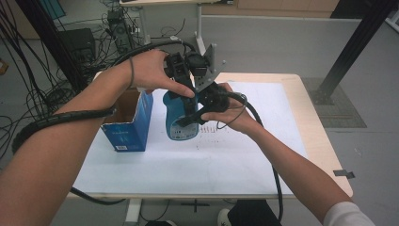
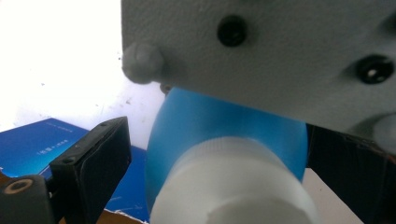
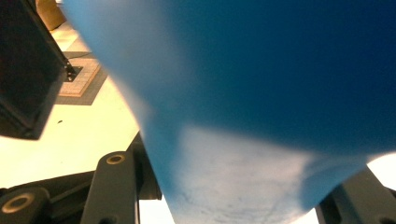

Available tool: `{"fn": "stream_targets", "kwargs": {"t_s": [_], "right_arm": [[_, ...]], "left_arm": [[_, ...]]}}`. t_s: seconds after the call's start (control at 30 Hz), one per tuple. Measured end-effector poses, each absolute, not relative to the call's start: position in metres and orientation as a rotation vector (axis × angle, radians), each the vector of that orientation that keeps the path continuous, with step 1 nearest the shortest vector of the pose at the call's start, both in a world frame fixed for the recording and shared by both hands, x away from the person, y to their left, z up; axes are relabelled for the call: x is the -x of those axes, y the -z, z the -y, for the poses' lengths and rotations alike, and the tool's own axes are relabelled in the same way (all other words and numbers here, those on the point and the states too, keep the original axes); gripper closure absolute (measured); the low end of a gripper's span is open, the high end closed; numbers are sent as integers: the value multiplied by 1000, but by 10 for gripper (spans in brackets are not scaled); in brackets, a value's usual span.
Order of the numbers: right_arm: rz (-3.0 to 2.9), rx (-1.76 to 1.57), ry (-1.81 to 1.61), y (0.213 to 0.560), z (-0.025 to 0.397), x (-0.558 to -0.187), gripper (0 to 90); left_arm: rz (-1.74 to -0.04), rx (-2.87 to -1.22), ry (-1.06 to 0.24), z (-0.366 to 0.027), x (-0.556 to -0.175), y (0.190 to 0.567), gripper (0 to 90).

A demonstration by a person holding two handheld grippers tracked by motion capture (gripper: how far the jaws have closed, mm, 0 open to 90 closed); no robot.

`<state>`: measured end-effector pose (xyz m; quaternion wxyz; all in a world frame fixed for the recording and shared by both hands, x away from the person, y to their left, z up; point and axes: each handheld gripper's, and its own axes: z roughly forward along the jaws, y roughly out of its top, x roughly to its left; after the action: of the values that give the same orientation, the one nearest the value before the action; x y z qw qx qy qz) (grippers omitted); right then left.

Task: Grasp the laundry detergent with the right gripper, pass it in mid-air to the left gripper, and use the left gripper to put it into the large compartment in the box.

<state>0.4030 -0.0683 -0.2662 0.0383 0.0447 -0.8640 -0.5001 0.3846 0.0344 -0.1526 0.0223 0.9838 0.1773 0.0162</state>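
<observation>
High view: a blue bottle (image 1: 181, 120) is held upright above the white sheet (image 1: 188, 165) that covers the table (image 1: 324, 150), just right of an open blue carton (image 1: 129, 125). Both grippers meet at the bottle's upper part. The left gripper (image 1: 181, 70), carried by the person's left hand (image 1: 150, 70), comes down on the bottle's top from above. The right gripper (image 1: 200, 110), carried by the right hand (image 1: 233, 110), comes in from the right at the bottle's shoulder; its black jaws lie against the bottle's side, one across the front face above the label.

Left gripper view: the bottle's white cap (image 2: 233, 186) and blue shoulder (image 2: 224, 121) sit between the two black jaws. The left-hand jaw stands clear of the cap with a gap showing; the right-hand jaw is dark and close against the bottle's edge. The jaws are apart around the cap, not pressed on it. The grey plate (image 2: 261, 51) of the other gripper crosses the top of this view, and the blue carton (image 2: 37, 144) lies behind at lower left.

Right gripper view: the blue body of the bottle (image 3: 261, 84) stands very close, between the jaw linkages at lower left and lower right. Contact of the pads with the bottle is hidden by blur and nearness, so whether these jaws clamp it cannot be told
</observation>
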Motion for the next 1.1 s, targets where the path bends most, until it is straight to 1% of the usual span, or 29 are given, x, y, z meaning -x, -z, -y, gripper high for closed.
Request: {"fn": "stream_targets", "kwargs": {"t_s": [0.07, 0.1, 0.17, 1.1], "right_arm": [[2642, -136, 1535, 266, 69, -403, 443], [2642, -138, 1536, 266, 69, -403, 443], [2654, -155, 1544, 266, 68, -404, 443], [2645, -151, 1522, 266, 68, -401, 442]], "left_arm": [[-555, -3046, -48, -34, -384, 153, 69], [-531, -3061, -53, -34, -385, 152, 69], [-559, -3037, -52, -35, -384, 153, 69], [-537, -3061, -57, -32, -383, 153, 77]]}}
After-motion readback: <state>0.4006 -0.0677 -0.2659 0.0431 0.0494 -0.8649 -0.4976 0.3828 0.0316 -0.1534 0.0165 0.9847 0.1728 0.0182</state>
